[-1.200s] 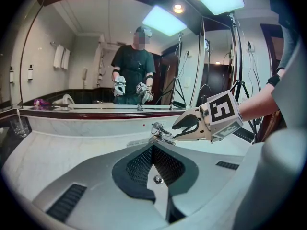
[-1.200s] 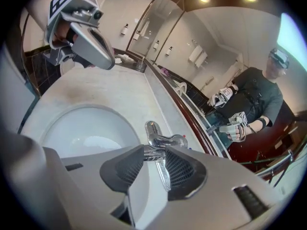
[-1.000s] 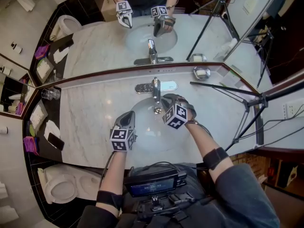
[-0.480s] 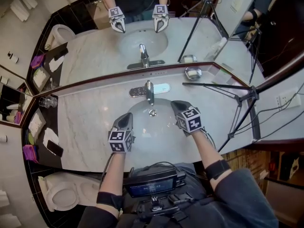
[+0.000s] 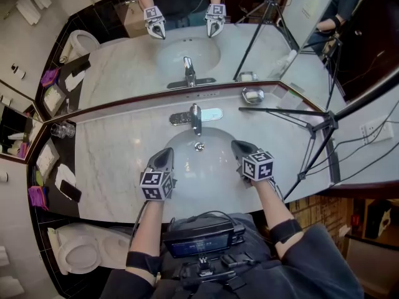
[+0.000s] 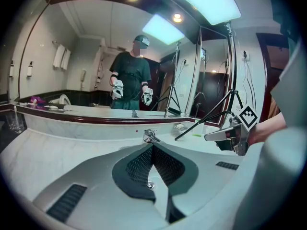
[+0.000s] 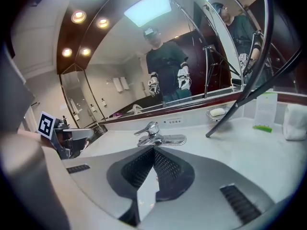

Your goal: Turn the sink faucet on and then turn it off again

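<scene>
Head view first: the oval white sink [image 5: 206,173] holds only its metal drain [image 5: 199,146], sunk in the veined marble counter [image 5: 112,161]. The chrome faucet [image 5: 196,118] stands at its far rim, a round metal soap dish [image 5: 252,95] cradles a pale bar, and my right gripper [image 5: 237,146], up by the spout a second ago, has pulled back level with my left gripper [image 5: 167,152]. Left gripper view: my cross-hatched black pads are pressed together on nothing, faucet beyond the tips. Right gripper view: fingers likewise squeezed together and bare, aimed at the faucet's lever.
</scene>
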